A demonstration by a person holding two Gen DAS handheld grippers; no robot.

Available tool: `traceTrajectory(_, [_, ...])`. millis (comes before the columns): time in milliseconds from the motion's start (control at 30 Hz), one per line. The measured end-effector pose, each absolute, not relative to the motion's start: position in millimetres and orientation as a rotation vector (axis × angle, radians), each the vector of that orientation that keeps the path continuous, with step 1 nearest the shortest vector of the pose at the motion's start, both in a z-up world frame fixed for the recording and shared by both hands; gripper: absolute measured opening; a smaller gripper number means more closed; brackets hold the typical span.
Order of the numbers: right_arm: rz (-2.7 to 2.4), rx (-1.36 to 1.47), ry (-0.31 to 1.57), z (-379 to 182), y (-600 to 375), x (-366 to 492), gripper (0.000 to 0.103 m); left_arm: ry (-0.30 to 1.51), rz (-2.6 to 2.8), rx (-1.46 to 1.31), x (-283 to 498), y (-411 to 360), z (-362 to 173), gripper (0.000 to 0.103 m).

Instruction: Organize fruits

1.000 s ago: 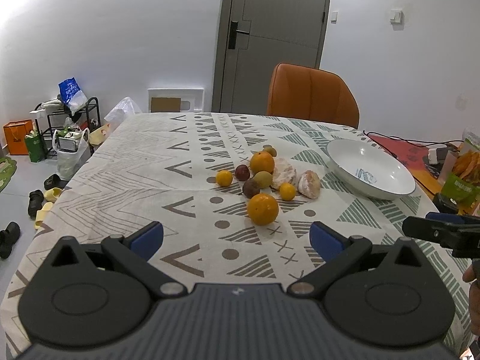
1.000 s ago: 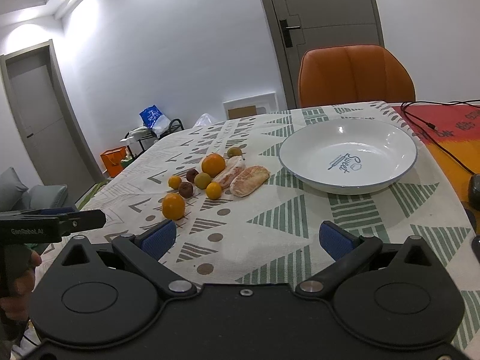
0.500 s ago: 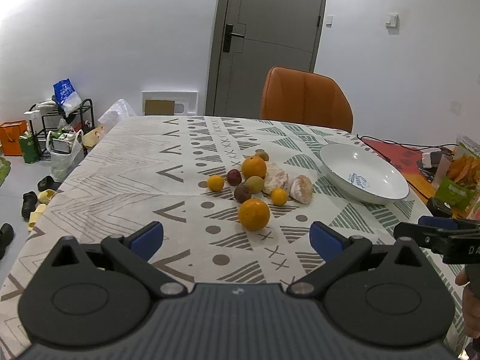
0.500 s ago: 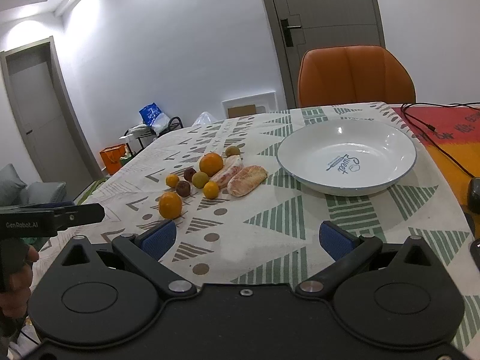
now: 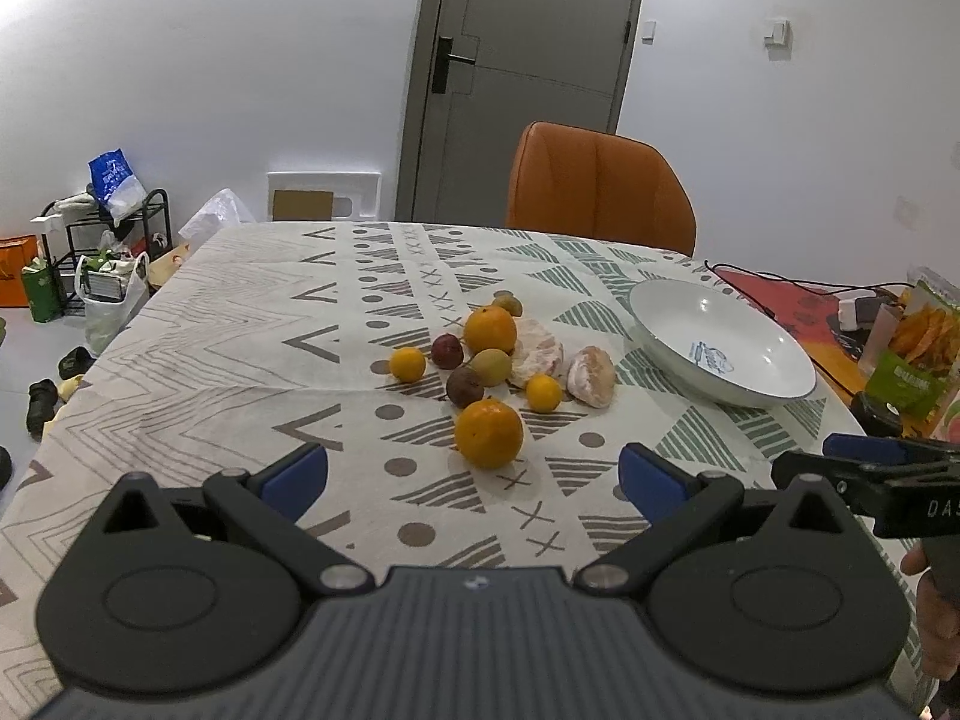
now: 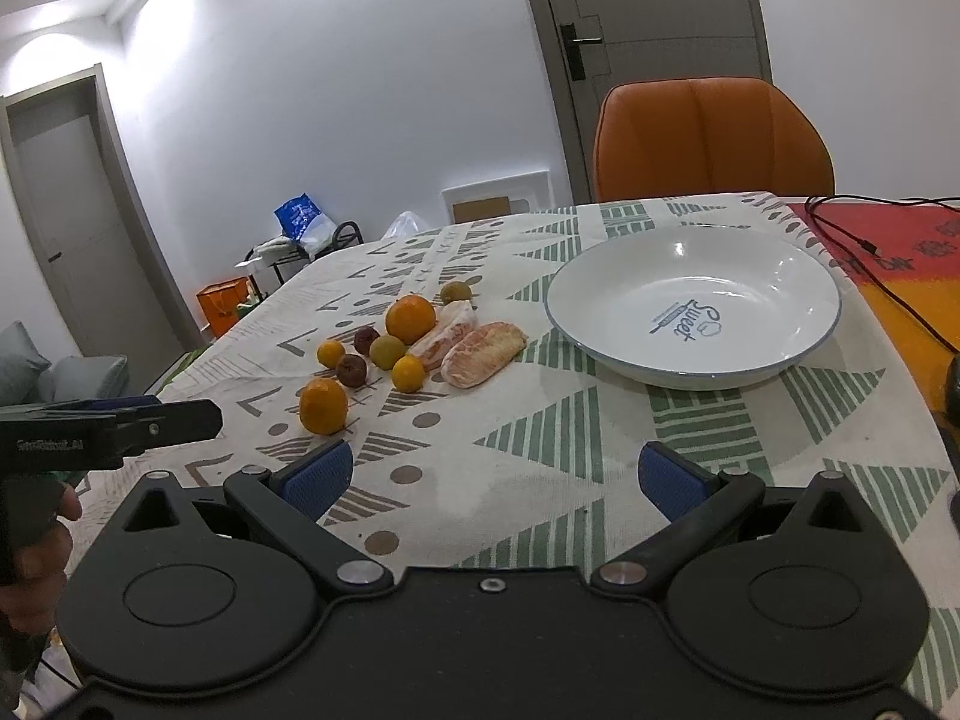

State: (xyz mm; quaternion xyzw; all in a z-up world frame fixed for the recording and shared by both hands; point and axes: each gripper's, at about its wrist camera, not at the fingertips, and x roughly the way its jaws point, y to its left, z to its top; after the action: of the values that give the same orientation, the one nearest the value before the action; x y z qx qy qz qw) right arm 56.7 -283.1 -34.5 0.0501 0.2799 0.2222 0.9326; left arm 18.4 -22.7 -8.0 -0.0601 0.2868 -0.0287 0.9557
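**Patterned tabletop, fruit loose, bowl empty**

Cloth-covered tabletop [image 5: 240, 324] carries round, smooth fruit clustered beside a glossy white bowl [image 6: 690, 312]. Left gripper [image 5: 474, 474] and right gripper [image 6: 492, 474] both hover with fingers spread wide, holding nothing. The nearest orange [image 5: 488, 433] could roll off if nudged; the soft peeled segments [image 6: 483, 353] might crush.

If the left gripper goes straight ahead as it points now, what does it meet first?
Most likely the nearest large orange, centred just ahead of the open left gripper. Nothing lies between them on the tablecloth, though depth is uncertain.
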Motion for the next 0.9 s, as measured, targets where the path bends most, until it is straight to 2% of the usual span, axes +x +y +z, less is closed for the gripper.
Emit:
traceTrajectory(567, [0.43,0.144,0.569,-41,-278,88,0.103,0.61,-0.107,-0.131,61,-27,-30,0.1])
traceTrajectory(900, [0.435,0.159,0.565,-44,-270,104,0.103,0.643,-0.124,-0.146,82,-32,-47,0.09])
